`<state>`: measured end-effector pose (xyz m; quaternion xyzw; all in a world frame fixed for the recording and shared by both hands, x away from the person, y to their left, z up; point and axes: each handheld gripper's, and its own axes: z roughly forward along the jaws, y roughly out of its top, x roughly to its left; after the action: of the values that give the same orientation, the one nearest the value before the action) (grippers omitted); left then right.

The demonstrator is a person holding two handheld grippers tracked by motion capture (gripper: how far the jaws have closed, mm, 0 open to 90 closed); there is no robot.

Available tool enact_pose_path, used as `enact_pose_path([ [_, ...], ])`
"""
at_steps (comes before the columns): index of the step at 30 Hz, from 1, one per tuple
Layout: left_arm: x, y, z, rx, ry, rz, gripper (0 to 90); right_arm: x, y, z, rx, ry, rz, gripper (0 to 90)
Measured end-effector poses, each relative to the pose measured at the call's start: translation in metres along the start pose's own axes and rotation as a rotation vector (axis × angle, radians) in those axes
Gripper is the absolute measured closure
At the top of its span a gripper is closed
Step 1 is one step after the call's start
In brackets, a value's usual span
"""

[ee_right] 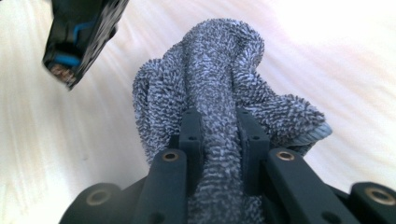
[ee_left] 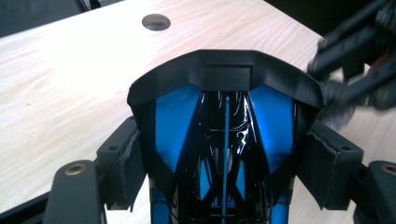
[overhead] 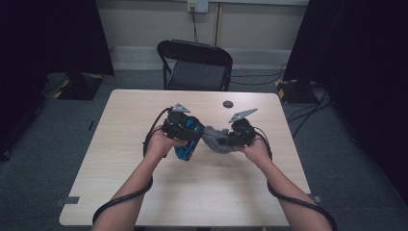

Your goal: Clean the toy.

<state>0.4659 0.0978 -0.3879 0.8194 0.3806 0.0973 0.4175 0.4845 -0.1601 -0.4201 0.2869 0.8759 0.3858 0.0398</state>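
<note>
The person is wiping a blue and black toy car [overhead: 186, 137] with a grey cloth [overhead: 214, 139], both raised a little above the middle of the table [overhead: 125, 159]. The left gripper [ee_left: 224, 154] is clamping the car across its body, its padded jaws pressing on both flanks, with the dark windscreen and blue panels facing the camera that rides on it. The right gripper [ee_right: 218, 140] is pinching a bunched fold of the cloth [ee_right: 219, 79] between narrowed jaws, and the rest of the fabric is bulging out ahead of them. In the high view the cloth is touching the car's right side, between the two hands. To do the step well, the left hand should probably be keeping the car steady and turning a fresh face toward the cloth, while the right is dragging the loose bulge over the shell rather than the hard jaw tips; the grip on the cloth looks deep enough not to slip. A small dark round thing [overhead: 227, 104] is lying on the far part of the table, well apart from the work. A black folding chair [overhead: 195, 65] is standing beyond the far edge. Nothing seems to be blocking the stroke, though the trailing cables near the forearms could be snagging.
</note>
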Motion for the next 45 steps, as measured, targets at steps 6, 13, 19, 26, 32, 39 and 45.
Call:
enact_pose_path([
  [6,0.0,-0.006,0.003,0.013,-0.004,-0.003,25.5,-0.012,0.01,-0.019,-0.047,-0.037,0.023,76.1],
  [13,-0.001,-0.017,0.009,0.034,-0.012,-0.006,25.6,-0.016,0.021,-0.029,-0.067,-0.06,0.022,76.1],
  [19,-0.002,-0.019,0.014,0.043,-0.029,0.001,25.5,-0.015,0.031,-0.032,-0.086,-0.059,0.02,76.1],
  [26,-0.006,-0.019,0.017,0.042,-0.042,0.007,25.6,-0.012,0.035,-0.028,-0.096,-0.039,0.02,76.1],
  [32,-0.011,-0.016,0.017,0.036,-0.054,0.018,25.5,-0.003,0.037,-0.017,-0.086,-0.01,0.0,76.1],
  [39,-0.012,-0.014,0.015,0.03,-0.055,0.023,25.5,0.001,0.036,-0.012,-0.084,0.008,-0.005,76.1],
  [45,-0.012,-0.011,0.014,0.039,-0.052,0.029,25.5,0.001,0.032,-0.009,-0.088,0.025,0.012,76.2],
])
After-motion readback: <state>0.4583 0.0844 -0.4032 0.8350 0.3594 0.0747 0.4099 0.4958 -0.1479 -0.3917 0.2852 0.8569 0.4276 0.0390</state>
